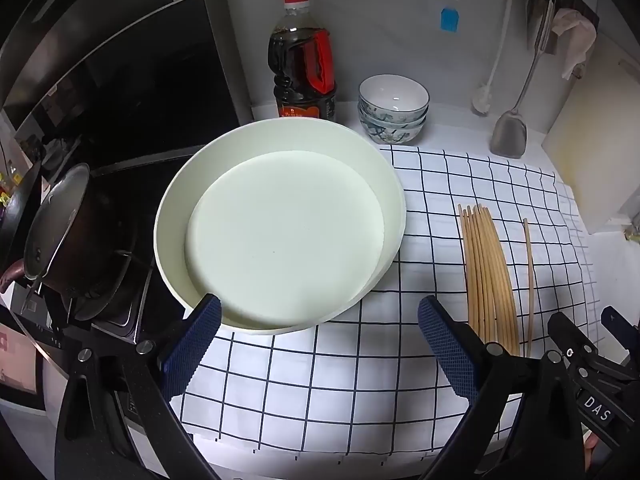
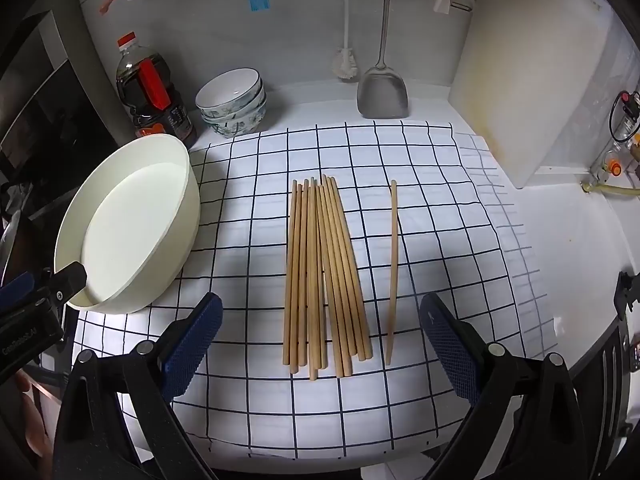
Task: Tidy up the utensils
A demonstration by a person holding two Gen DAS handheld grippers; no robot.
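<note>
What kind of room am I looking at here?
Most likely a home kitchen counter: a dark metal pot sits on a stove, a steel spatula hangs by the wall, and wooden chopsticks lie on a checked cloth.

Dim, bluish kitchen light; the checked cloth (image 2: 360, 240) glows brightest near the front, corners fall black, and fisheye bends every edge.

Pale, matt wooden chopsticks (image 2: 324, 276) on a white cloth (image 2: 420, 240) gridded in dark lines. Smooth, matt cream basin (image 1: 280, 232) at the cloth's left edge. Glossy glazed bowls (image 2: 232, 102), brushed-metal spatula (image 2: 382, 96) and clear plastic bottle (image 1: 302, 60) beyond its far edge.
</note>
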